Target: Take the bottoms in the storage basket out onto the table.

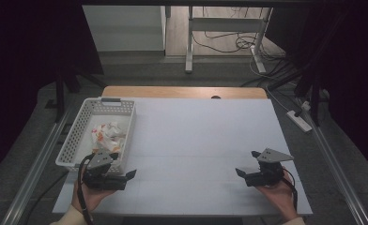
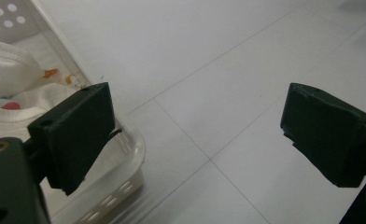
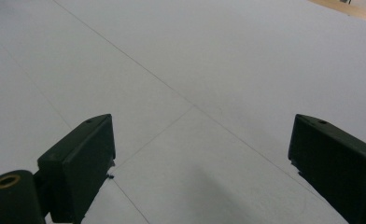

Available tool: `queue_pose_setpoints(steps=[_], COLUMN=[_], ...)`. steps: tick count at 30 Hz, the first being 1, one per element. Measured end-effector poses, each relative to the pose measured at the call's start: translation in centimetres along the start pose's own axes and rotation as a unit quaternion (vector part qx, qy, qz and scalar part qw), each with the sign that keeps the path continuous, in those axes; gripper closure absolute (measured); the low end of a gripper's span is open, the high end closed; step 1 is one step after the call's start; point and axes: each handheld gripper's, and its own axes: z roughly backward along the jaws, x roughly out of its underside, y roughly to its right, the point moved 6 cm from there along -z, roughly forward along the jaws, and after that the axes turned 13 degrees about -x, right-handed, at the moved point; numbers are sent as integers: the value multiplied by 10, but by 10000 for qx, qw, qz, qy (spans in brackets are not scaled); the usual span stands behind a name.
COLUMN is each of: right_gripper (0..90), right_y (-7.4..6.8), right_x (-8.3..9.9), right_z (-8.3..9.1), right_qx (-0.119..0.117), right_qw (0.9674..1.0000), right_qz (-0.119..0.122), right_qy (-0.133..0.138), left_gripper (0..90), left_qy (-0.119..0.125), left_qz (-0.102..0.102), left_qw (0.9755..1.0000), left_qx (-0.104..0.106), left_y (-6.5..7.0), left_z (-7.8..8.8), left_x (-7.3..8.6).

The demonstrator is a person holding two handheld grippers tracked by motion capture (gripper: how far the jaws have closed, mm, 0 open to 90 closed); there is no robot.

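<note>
white tabletop (image 1: 205,136) w/ faint grid seams, wood strip along far edge, dark room behind w/ desk legs and cables on the floor. white perforated basket (image 1: 126,123) sits at table's left side, long axis running away from the person; crumpled white cloth w/ orange/red print (image 1: 108,133) lies inside it, toward the near half. left gripper (image 1: 129,174) held in person's left hand at the basket's near right corner, jaws spread wide, nothing between them; in left gripper view one jaw overlaps the basket rim (image 2: 130,154) and the cloth (image 2: 13,93) shows behind it, other jaw over bare table. contact w/ rim: cannot tell. right gripper (image 1: 247,162) in right hand at table's near right, well apart from basket, jaws also wide apart and empty, over bare surface (image 3: 195,70).
</note>
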Motion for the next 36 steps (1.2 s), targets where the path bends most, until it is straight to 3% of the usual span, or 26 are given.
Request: queue_pose_setpoints(steps=[21, 36], right_gripper=[76, 76], right_y=[-1, -1], right_x=[1, 1], right_z=[-1, -4], right_qx=[-60, -71], right_qw=[10000, 10000], right_qz=[-15, 46], right_qy=[18, -10], left_gripper=[108, 120], left_qy=[-11, 46], left_qz=[144, 138], left_qw=[9999, 9999], left_qx=[-13, -51], left_y=[-8, -10], left_z=[1, 7], left_x=[0, -3])
